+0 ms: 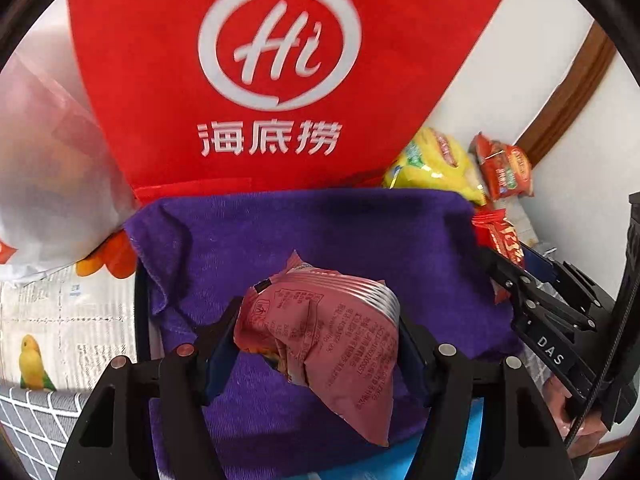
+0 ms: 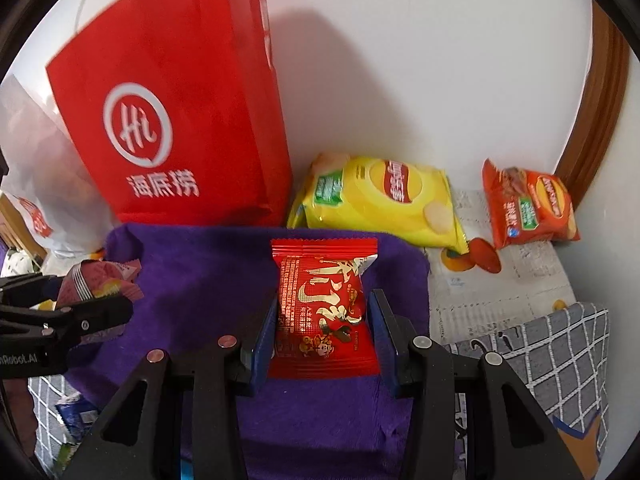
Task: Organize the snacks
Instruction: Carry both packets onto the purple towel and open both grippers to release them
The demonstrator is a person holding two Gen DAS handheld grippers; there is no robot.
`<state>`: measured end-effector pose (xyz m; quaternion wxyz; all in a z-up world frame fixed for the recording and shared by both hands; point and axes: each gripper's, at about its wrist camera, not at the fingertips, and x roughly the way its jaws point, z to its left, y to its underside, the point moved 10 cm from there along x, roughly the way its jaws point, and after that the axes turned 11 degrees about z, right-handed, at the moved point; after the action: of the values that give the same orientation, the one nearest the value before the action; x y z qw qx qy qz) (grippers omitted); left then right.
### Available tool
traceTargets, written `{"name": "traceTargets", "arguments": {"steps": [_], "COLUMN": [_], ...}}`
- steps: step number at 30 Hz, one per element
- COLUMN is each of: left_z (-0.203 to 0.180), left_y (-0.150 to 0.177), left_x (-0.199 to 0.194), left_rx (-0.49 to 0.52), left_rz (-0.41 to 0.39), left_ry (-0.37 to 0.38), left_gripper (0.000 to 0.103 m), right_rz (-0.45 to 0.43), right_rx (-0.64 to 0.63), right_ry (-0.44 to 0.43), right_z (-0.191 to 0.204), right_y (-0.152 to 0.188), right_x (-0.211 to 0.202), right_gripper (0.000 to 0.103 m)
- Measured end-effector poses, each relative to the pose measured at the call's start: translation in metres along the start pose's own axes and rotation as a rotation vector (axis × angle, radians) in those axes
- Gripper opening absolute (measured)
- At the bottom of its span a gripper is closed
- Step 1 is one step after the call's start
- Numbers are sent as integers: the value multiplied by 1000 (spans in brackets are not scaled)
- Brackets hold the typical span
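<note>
Step in hand: both snacks are lifted and carried, judging by how each packet sits clear above the purple cloth (image 2: 192,276).
Left tongs (image 1: 316,344): pinching a crumpled pink packet (image 1: 332,344) at the centre of the left view.
Right tongs (image 2: 322,332): pinching a red packet (image 2: 324,312), upright, at the centre of the right view.
Next move: probably a drop into the red bag (image 2: 180,120) at upper left (its mouth is out of view, so the lift needed is a guess).
Still loose: yellow chip bag (image 2: 380,204) and orange chip bag (image 2: 528,208), right of the red bag, near the wall.
Surface: newspaper (image 2: 480,280) and a grey checked cloth (image 2: 560,352) cover the counter.
Room: white wall (image 2: 400,60), brown wooden trim (image 2: 600,100) at right.
</note>
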<state>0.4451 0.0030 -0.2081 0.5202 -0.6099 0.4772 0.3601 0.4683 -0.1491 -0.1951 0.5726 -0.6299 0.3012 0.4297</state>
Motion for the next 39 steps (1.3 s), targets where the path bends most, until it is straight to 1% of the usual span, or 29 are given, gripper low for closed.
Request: {"name": "traceTargets", "arguments": {"steps": [6, 10, 16, 23, 27, 29, 30, 32, 33, 34, 35, 37, 38, 39], "left_z": [9, 12, 12, 11, 14, 14, 14, 16, 16, 16, 16, 16, 17, 18], "left_y": [-3, -3, -1, -1, 0, 0, 0, 3, 4, 5, 7, 9, 10, 13], "left_x": [27, 39, 54, 58, 56, 54, 53, 45, 40, 35, 29, 16, 12, 5], "left_rx": [-5, -13, -18, -27, -44, -55, -60, -70, -70, -66, -60, -60, -63, -67], "left_rz": [43, 63, 92, 100, 101, 106, 108, 99, 92, 85, 79, 70, 68, 62], "left_ry": [-50, -53, -66, -69, -51, -37, -23, -15, -15, -18, -25, -30, -32, -35], "left_gripper": [66, 66, 66, 68, 69, 73, 78, 82, 85, 85, 85, 85, 85, 85], "right_rz": [45, 76, 126, 164, 177, 186, 190, 177, 166, 149, 133, 101, 97, 83], "right_rx": [17, 9, 4, 15, 16, 9, 2, -9, -11, -16, -20, -19, -13, 2], "right_ry": [3, 14, 3, -13, -5, -12, -14, -11, -7, -4, -1, 4, 3, -4], "right_z": [-9, -12, -12, -14, -15, -13, -12, -10, -9, -9, -8, -8, -8, -9], "right_y": [5, 9, 16, 21, 21, 22, 22, 21, 20, 18, 17, 12, 12, 11], "right_x": [27, 38, 54, 64, 68, 68, 68, 62, 57, 51, 46, 31, 25, 10], "right_gripper": [44, 44, 44, 44, 44, 45, 45, 53, 62, 66, 67, 77, 78, 79]}}
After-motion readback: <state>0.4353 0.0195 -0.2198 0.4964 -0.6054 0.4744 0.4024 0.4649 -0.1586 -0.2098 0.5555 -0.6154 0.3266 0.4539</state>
